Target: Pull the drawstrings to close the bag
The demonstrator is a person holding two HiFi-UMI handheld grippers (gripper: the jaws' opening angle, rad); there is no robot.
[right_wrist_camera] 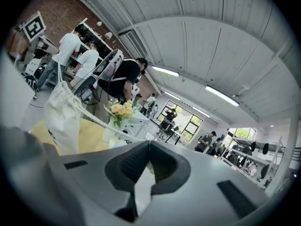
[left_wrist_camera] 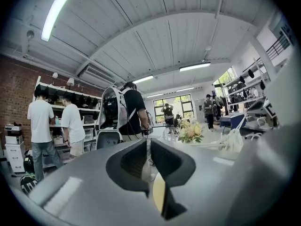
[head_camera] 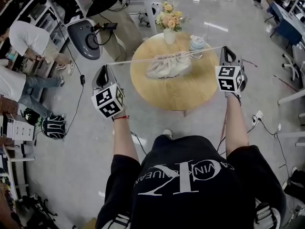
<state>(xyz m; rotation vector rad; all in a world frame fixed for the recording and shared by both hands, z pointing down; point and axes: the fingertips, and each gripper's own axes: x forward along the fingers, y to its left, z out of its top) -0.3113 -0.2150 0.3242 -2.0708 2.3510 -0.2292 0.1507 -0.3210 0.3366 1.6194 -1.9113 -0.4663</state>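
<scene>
1. Two people in white shirts (head_camera: 19,37) stand by shelving, well to the left of the round light-wooden table (head_camera: 200,92).
2. The left hand-held grey gripper (head_camera: 106,67), with its black-and-white marker cube, is held just off the table's left edge. Its jaws are closed together on the thin white left drawstring (head_camera: 131,61), which runs taut from them to the bag.
3. The cream fabric drawstring bag (head_camera: 167,67) lies on its side near the middle of the table, its mouth gathered into tight folds along the cords.
4. A white vase of peach and yellow flowers (head_camera: 169,23) stands at the table's far edge, behind the bag. A small pale container (head_camera: 196,44) stands on the table just to the right of the vase.
5. The thin white right drawstring (head_camera: 207,49) stretches taut from the bag's mouth, past the container, to the table's right edge.
6. The right hand-held grey gripper (head_camera: 225,49) is held at the table's right edge, with its jaws pressed together on that cord.
</scene>
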